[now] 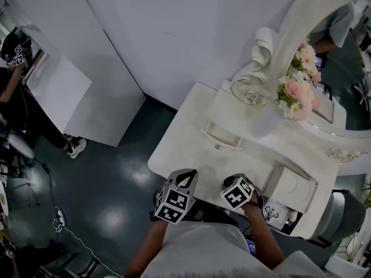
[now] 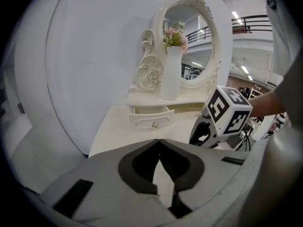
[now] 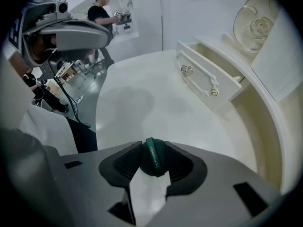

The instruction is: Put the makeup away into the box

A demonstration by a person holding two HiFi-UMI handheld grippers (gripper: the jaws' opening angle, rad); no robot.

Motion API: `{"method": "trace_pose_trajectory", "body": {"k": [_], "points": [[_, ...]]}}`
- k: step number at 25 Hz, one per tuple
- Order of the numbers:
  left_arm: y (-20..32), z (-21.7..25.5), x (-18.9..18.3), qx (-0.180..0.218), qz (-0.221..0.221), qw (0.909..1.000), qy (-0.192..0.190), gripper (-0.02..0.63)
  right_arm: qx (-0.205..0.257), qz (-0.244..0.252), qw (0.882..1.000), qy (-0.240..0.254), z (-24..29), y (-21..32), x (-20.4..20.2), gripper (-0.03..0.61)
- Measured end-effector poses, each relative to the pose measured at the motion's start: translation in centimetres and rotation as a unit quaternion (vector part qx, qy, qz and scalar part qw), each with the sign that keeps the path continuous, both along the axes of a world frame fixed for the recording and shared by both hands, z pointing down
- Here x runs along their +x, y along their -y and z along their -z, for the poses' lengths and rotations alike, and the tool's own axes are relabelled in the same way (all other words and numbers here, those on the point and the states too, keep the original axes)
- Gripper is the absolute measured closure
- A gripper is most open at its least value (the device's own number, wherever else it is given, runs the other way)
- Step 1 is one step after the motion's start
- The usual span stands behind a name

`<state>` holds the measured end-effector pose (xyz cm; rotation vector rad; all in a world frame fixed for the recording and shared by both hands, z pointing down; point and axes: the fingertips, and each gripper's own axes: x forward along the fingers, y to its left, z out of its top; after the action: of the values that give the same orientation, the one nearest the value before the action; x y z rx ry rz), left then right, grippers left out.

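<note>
In the head view we are standing at the white desk (image 1: 185, 143). The left gripper (image 1: 184, 181) and right gripper (image 1: 239, 191) are both hanging low over its near edge, the right one just beside the white box (image 1: 293, 184) at the desk's right end (we are taking that for the makeup box).

In the left gripper view that gripper is clenched on nothing, its tips meeting.

In the right gripper view we are grasping a dark green round makeup case (image 3: 152, 159), with the pads seemingly bearing on both its sides, above bare desk.

We are judging this to be the carry. The next move is calling for a swing right over the box, then lowering before letting go.
</note>
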<state>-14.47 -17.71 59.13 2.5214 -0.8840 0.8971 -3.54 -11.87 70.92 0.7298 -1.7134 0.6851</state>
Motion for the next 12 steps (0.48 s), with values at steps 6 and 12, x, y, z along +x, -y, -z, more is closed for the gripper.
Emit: {"method": "trace_pose_trajectory", "body": {"k": [6,12], "points": [[0.24,-0.03,0.62,0.002,-0.007,1.0,0.003,0.617,0.006,0.002,1.0,-0.003,-0.09,-0.09,0.19,0.436],[0.67,0.28,0.59,0.004,-0.013,0.9999,0.003,0.618,0.017,0.004,1.0,-0.023,0.06,0.17,0.69,0.503]]}}
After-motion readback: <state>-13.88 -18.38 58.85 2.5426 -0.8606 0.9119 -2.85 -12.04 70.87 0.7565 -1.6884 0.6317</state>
